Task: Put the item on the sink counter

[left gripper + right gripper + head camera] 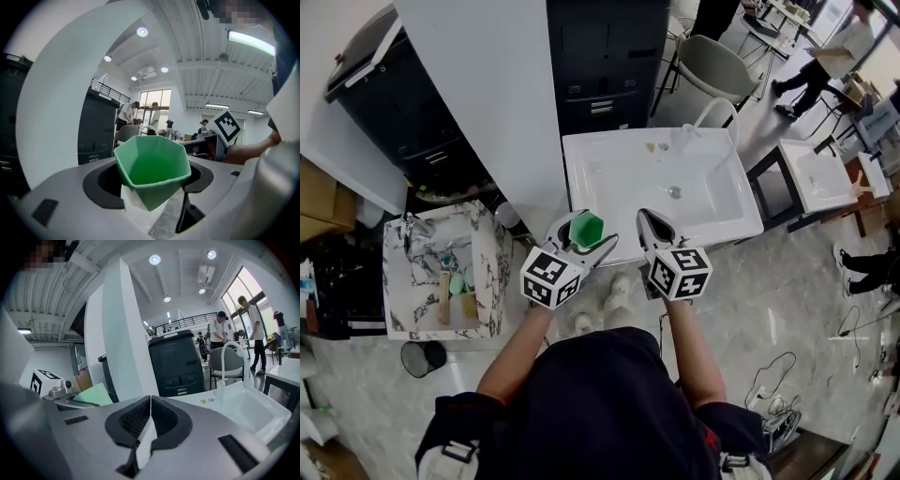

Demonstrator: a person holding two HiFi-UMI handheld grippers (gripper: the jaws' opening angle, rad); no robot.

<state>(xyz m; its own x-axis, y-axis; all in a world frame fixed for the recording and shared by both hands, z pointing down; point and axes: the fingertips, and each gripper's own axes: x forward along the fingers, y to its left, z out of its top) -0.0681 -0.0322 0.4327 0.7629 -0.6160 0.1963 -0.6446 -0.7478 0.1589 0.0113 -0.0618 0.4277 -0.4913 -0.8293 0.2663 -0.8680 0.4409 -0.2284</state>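
A green faceted cup [585, 229] sits between the jaws of my left gripper [583, 246], which is shut on it; in the left gripper view the cup [152, 167] fills the middle, its mouth turned toward the camera. My right gripper [649, 231] is shut with nothing in it, its pads meeting along a thin line [149, 413]. Both grippers hover just in front of the white sink counter [596, 148], over the floor. From the right gripper view the cup [93, 394] shows at the left and the sink basin [248, 411] at the right.
A white faucet [712, 112] stands at the sink's back edge. A marble-patterned bin [398, 281] holding small items stands to my left. A white pillar [487, 84] and a dark cabinet [605, 56] lie beyond. People move about at the far right.
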